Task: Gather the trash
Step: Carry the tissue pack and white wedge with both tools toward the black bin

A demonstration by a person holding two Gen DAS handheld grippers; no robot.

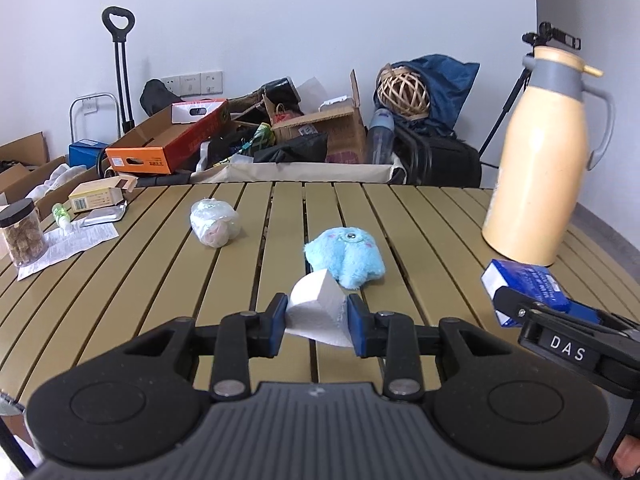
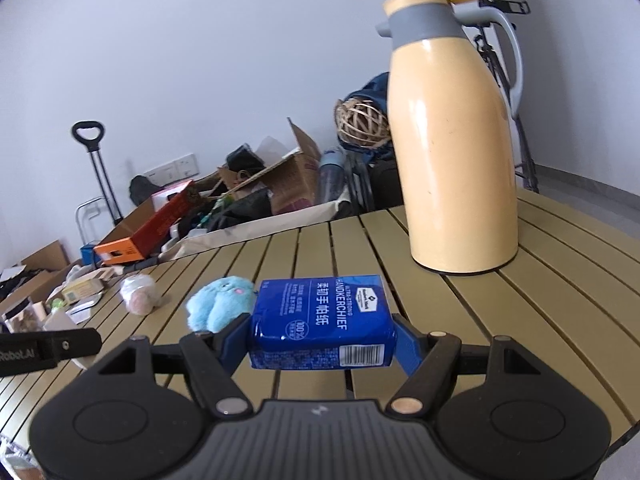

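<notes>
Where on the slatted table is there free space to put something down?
Free: the slats between the wrapped bundle and the flask, behind the blue plush toy; also the near left slats beside the left gripper. Crowded: the far left corner around the jar, papers and boxes.

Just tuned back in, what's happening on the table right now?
A person is working two handheld grippers over the slatted olive table. The left gripper is shut on a white foam wedge, held above the tabletop. The right gripper is shut on a blue handkerchief tissue pack. A fluffy light-blue plush toy and a crumpled clear plastic bag lie on the table.
</notes>
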